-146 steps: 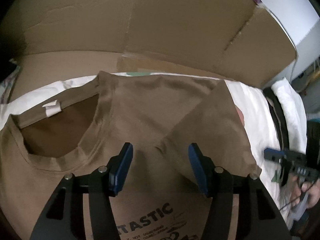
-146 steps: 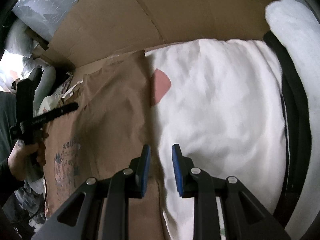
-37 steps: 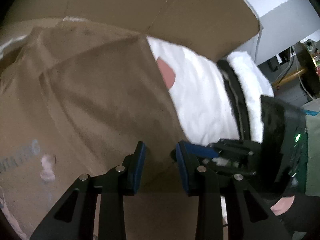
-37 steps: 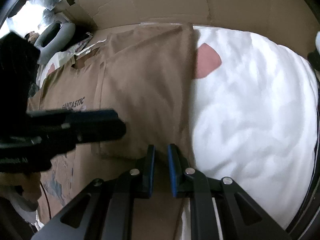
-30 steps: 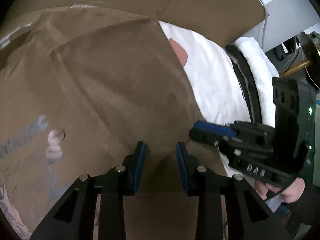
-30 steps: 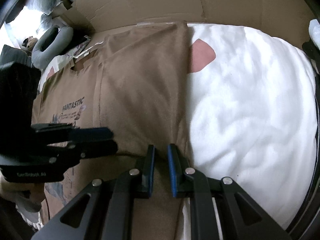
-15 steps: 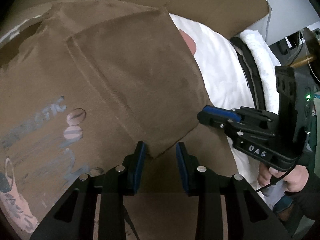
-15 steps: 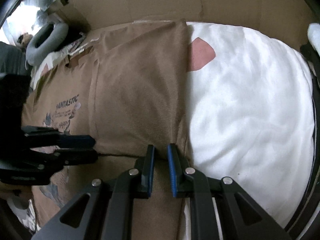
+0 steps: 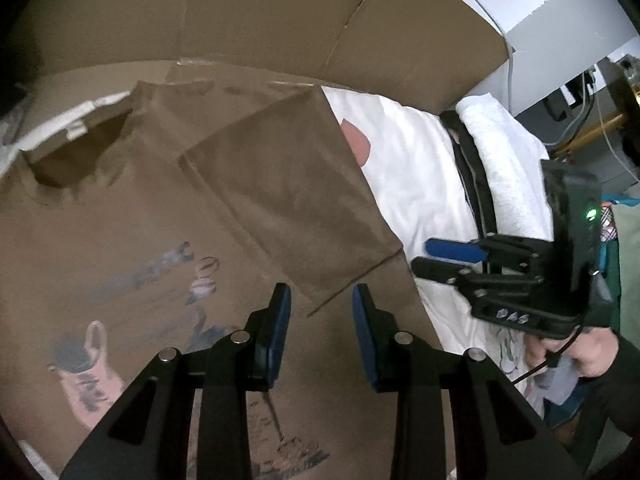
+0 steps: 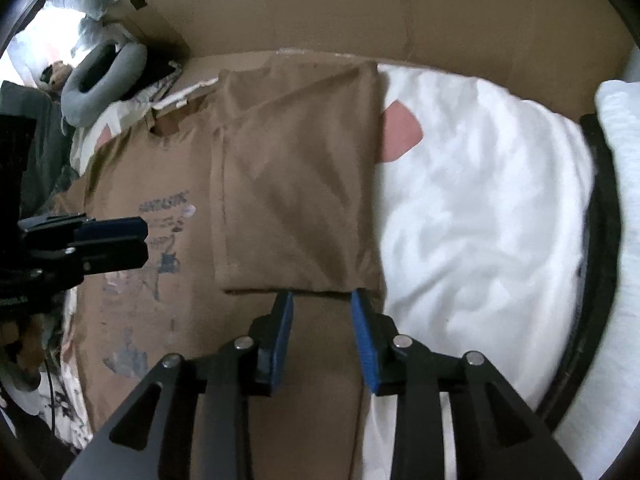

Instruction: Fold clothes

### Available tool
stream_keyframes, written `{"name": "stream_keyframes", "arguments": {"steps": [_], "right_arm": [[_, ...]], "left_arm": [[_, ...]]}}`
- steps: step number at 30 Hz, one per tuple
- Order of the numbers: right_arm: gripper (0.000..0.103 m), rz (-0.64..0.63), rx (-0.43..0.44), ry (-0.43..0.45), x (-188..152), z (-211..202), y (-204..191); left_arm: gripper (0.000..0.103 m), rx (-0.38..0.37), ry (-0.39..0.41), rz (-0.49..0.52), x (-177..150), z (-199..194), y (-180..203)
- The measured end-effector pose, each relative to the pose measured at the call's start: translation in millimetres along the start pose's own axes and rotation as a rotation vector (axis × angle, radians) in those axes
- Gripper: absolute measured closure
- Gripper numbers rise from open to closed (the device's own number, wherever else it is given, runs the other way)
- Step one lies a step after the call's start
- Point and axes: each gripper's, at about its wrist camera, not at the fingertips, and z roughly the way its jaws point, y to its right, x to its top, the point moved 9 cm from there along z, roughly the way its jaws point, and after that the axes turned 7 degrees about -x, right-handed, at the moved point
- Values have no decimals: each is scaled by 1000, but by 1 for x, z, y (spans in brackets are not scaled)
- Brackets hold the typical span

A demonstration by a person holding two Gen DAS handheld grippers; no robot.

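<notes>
A brown T-shirt lies flat on the white bed sheet, its right sleeve and side folded inward over the printed chest. The right gripper hangs above the fold's lower edge, jaws opening with nothing between them. The left gripper hovers over the shirt, jaws parted and empty. Cardboard stands behind.
</notes>
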Motion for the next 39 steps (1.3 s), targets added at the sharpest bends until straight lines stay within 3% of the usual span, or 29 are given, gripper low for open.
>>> {"name": "stream_keyframes", "arguments": {"steps": [4, 8, 10, 11, 12, 17, 19, 20, 23, 27, 35, 39], "right_arm": [[56, 18, -2, 10, 3, -30, 2], [51, 39, 4, 23, 9, -63, -4], [42, 47, 1, 27, 13, -74, -9], [36, 53, 4, 26, 12, -82, -9], [30, 60, 7, 20, 12, -88, -10], [20, 42, -15, -17, -1, -114, -14], [5, 20, -18, -28, -4, -127, -19], [2, 8, -19, -29, -6, -134, -21], [1, -43, -27, 3, -4, -162, -30], [1, -81, -48, 15, -3, -195, -37], [1, -172, -168, -8, 2, -255, -39], [1, -179, -185, -3, 8, -294, -40]], "left_arm": [[71, 32, 4, -20, 6, -25, 6], [69, 62, 16, -18, 7, -50, 19], [33, 74, 25, -26, 6, -63, 25], [28, 77, 31, -30, 6, -69, 28], [26, 75, 34, -35, 5, -75, 30], [26, 75, 35, -64, -2, -104, 40], [26, 89, 35, -62, -3, -117, 44], [26, 107, 29, -60, -5, -122, 45], [25, 99, 30, -75, -8, -144, 54], [5, 117, 38, -61, -12, -174, 67], [4, 164, 81, -65, -17, -242, 95], [1, 147, 75, -86, -25, -270, 112]]}}
